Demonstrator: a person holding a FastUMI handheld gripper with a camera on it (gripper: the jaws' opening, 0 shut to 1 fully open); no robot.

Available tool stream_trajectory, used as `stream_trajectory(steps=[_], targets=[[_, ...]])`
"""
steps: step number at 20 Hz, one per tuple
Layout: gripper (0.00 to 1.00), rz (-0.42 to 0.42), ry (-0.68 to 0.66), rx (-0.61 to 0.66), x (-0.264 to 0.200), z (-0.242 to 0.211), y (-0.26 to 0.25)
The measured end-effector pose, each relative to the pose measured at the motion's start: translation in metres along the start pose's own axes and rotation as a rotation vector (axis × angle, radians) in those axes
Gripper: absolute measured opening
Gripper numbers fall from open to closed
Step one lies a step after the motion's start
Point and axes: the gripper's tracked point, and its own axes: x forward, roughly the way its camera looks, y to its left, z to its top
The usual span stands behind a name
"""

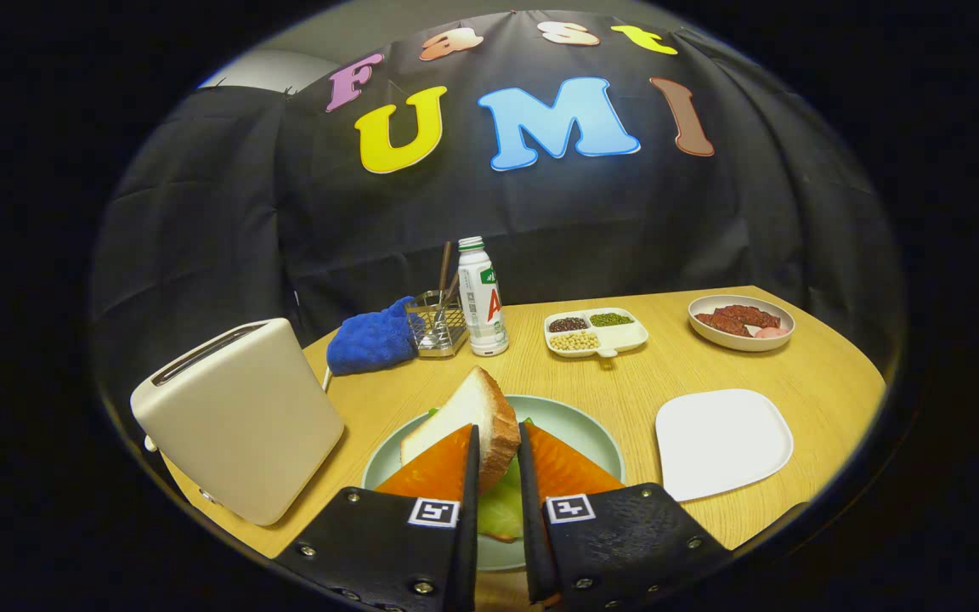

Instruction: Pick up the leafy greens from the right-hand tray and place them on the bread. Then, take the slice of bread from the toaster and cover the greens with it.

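1. I had the gripper (498,446) closed down on one slice of bread (468,416), a finger pressed to each flat face, the slice standing on edge between them.
2. Straight below and just ahead of my fingers lay the green plate (579,425), with leafy greens (500,510) showing between the fingers and under the held slice.
3. So the slice's long axis ran away from me, tilted up, its flat faces not yet turned toward the greens.
4. Count: one toaster (239,416) off to my left, one white tray (723,442) to my right.
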Motion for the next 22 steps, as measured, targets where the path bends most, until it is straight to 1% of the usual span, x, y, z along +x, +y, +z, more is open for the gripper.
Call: stream_trajectory(steps=[3,4,5,6,7,9,13,15,20,22], targets=[[0.23,-0.002,-0.003,-0.013,0.000,-0.001,-0.004],[0.32,-0.001,-0.005,-0.022,0.000,-0.002,-0.005],[0.31,-0.001,-0.005,-0.032,0.002,-0.005,-0.007],[0.36,-0.006,-0.004,-0.042,0.002,-0.006,-0.009],[0.38,-0.015,0.000,-0.049,0.002,-0.008,-0.012],[0.38,-0.030,0.005,-0.058,0.003,-0.011,-0.016],[0.40,-0.031,-0.003,-0.055,0.001,-0.008,-0.017],[0.40,-0.026,-0.038,-0.064,-0.004,0.003,-0.016],[0.39,-0.038,-0.179,-0.124,-0.032,0.040,-0.024],[0.39,-0.055,-0.243,-0.159,-0.044,0.057,-0.033]])
